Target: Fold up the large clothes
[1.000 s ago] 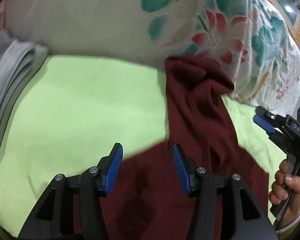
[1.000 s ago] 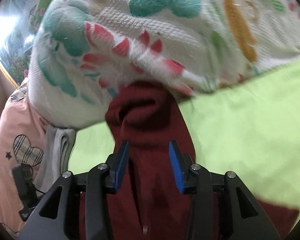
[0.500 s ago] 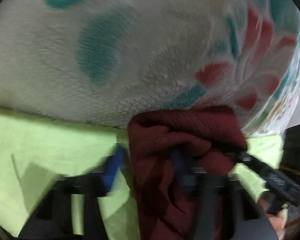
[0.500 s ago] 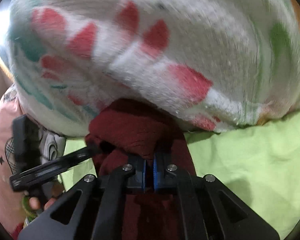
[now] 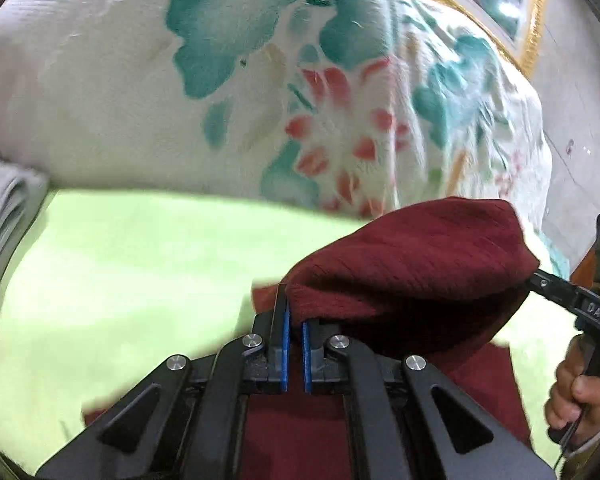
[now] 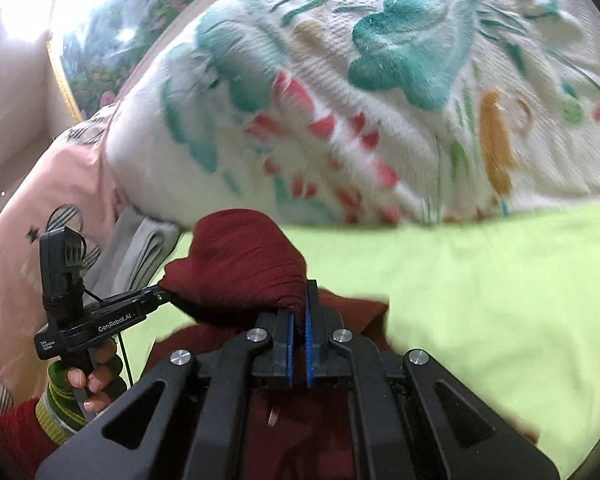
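Fingers (image 5: 286, 320) of the left gripper (image 5: 295, 326) are pressed together on one edge of the dark red garment (image 5: 412, 268), and the blue fingers (image 6: 308, 320) of the right gripper (image 6: 299, 322) are pinched on the same garment (image 6: 240, 260) at its other edge, so the cloth bunches in a raised fold strung between the two tools. The rest of it trails down beneath both grippers onto a lime-green bed sheet (image 5: 132, 264), which covers the bed across the lower half of both views. Behind the fold, lying on the sheet, is a bulky white blanket (image 5: 180, 100) patterned with teal leaves and red petals. A folded grey cloth (image 6: 140, 248) lies at the blanket's end, beside a pink pillow (image 6: 48, 184) printed with hearts. On the wall behind hangs a gold-framed picture (image 6: 112, 36). The right hand (image 5: 580, 396) grips its handle at the edge of the left wrist view.
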Demonstrator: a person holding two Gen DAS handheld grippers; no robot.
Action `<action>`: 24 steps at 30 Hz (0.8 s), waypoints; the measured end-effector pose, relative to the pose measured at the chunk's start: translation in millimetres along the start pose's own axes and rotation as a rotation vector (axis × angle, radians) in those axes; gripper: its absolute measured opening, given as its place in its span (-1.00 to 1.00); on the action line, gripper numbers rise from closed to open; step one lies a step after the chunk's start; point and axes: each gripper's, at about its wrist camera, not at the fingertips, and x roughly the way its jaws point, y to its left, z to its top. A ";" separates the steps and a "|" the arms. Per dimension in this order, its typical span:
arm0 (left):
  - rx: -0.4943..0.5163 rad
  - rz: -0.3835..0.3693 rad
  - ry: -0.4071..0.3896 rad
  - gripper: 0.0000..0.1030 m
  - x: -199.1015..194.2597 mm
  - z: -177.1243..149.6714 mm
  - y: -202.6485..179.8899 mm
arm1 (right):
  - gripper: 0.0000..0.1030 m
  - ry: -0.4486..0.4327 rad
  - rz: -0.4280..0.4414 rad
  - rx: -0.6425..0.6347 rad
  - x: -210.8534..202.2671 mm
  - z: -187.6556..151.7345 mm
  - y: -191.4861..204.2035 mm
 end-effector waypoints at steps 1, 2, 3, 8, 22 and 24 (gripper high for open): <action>-0.004 0.010 0.001 -0.94 -7.1 -14.6 1.4 | -0.92 0.006 -0.002 0.005 -8.8 -14.0 1.6; -0.020 0.005 0.008 -0.94 -13.3 -30.0 1.1 | -0.92 0.009 -0.007 0.014 -18.7 -31.0 1.7; -0.037 -0.004 0.020 -0.94 -16.4 -41.7 -1.7 | -0.92 0.018 -0.008 0.019 -24.4 -46.4 4.0; -0.105 -0.043 0.064 -0.94 -49.6 -119.2 -8.7 | -0.92 0.084 -0.049 0.038 -45.1 -117.6 9.7; -0.200 -0.136 0.211 -0.43 -105.7 -211.1 22.5 | -0.25 0.196 -0.100 0.062 -73.6 -184.3 10.3; -0.248 -0.176 0.207 -0.13 -113.9 -208.0 30.9 | -0.08 0.177 -0.080 0.091 -85.1 -185.4 5.8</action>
